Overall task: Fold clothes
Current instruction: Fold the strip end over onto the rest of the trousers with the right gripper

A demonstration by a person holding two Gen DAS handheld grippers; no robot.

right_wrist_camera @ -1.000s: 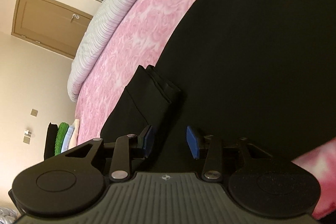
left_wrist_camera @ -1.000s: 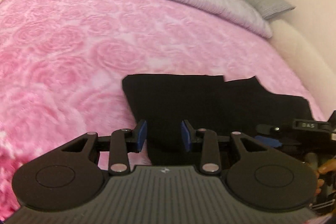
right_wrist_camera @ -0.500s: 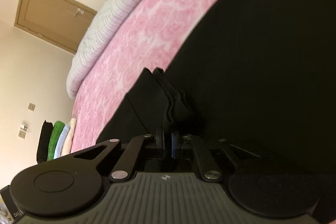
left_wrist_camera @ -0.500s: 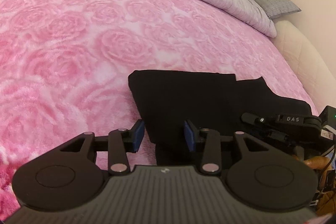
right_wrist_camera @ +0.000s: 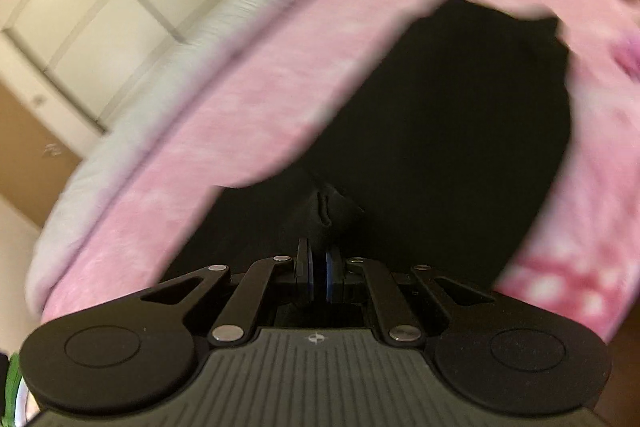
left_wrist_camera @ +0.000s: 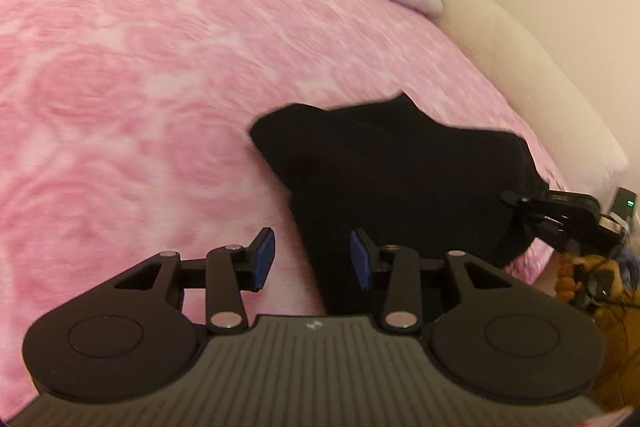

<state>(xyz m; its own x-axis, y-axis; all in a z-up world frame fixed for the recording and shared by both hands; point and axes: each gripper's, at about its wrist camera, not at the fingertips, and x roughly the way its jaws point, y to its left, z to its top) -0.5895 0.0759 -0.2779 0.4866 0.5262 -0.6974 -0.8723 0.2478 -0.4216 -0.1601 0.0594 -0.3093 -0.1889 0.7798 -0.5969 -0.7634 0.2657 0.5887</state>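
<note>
A black garment (left_wrist_camera: 400, 179) lies bunched on the pink rose-patterned bed cover (left_wrist_camera: 120, 99), near the bed's right edge. The right gripper (right_wrist_camera: 318, 273) has just closed its fingers, which pinch a fold of the black cloth. The left gripper (left_wrist_camera: 312, 259) hovers over the garment's near edge, its blue-padded fingers (left_wrist_camera: 264, 259) partly open and gripping nothing.

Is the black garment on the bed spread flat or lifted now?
Partly lifted: the right gripper, shut on a bunched edge of the black garment, pulls it up off the pink blanket.
</note>
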